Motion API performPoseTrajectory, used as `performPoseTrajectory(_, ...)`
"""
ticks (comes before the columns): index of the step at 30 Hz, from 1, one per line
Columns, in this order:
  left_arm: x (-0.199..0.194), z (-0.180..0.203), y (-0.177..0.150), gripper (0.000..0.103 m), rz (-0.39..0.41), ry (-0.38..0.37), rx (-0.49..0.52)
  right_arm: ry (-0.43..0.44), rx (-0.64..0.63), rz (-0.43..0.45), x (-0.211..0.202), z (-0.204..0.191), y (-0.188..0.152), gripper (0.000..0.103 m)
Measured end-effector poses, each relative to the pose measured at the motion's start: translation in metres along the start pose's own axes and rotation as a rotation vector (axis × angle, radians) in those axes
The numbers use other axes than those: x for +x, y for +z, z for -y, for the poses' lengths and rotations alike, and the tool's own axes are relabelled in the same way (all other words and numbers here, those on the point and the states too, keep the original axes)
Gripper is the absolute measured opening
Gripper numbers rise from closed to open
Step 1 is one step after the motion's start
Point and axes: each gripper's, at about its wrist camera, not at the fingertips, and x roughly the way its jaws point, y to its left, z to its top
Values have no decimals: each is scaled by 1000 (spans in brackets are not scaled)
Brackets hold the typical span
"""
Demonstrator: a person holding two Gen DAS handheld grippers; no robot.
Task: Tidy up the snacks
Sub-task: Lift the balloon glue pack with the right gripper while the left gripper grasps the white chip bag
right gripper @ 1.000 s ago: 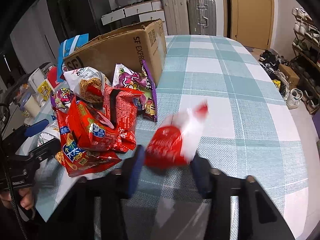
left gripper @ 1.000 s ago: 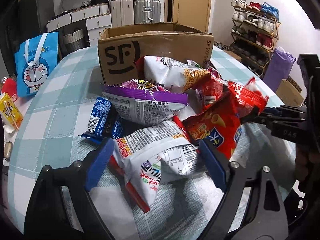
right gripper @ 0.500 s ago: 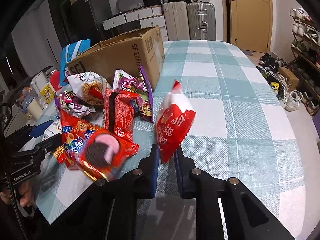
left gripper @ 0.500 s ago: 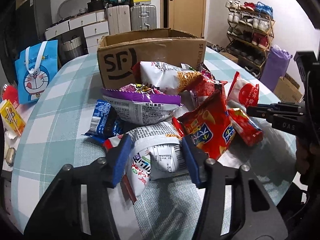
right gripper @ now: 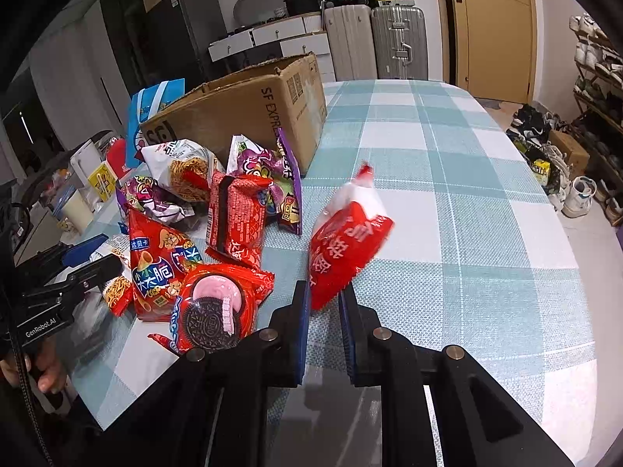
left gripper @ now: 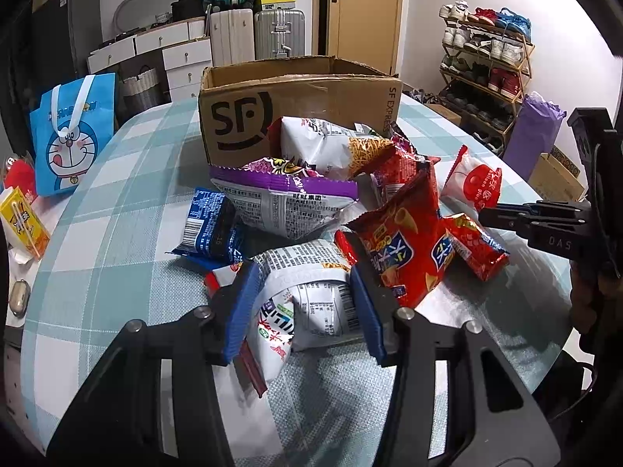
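Observation:
A pile of snack packets lies on the checked table in front of an open SF cardboard box (left gripper: pixel 300 105), which also shows in the right wrist view (right gripper: pixel 249 116). My left gripper (left gripper: pixel 305 311) is shut on a white and red packet (left gripper: pixel 307 292) at the near edge of the pile. My right gripper (right gripper: pixel 325 311) is shut on the lower end of a red and white packet (right gripper: pixel 348 241) and holds it above the table, right of the pile. That packet also shows in the left wrist view (left gripper: pixel 473 183).
A red cone-snack packet (left gripper: pixel 405 233), a purple packet (left gripper: pixel 284 202) and a blue packet (left gripper: pixel 210 225) lie in the pile. A red Oreo packet (right gripper: pixel 218 307) lies near my right gripper. A blue Doraemon bag (left gripper: pixel 72 136) stands at the left.
My left gripper has closed onto the white and red packet. My right gripper has closed on the red and white packet and lifted it off the table, uncovering the Oreo packet.

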Motion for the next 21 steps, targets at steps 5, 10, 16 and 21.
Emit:
performPoseTrajectory(5,-1,2,0,58,-15,-4,8,1,6,-21,3,1,1,24)
performPoseTrajectory(10,6,5,-3,72,-41,10,12,-25,32,-24,5,10,3,44)
performPoseTrajectory(16,17,2,-3,83,-64,14,1,-103,28,-33,2,24,5,63)
performPoseTrajectory(21,31,5,0,88,-103,20,-2,-120,-22,-39,6,34,11,67)
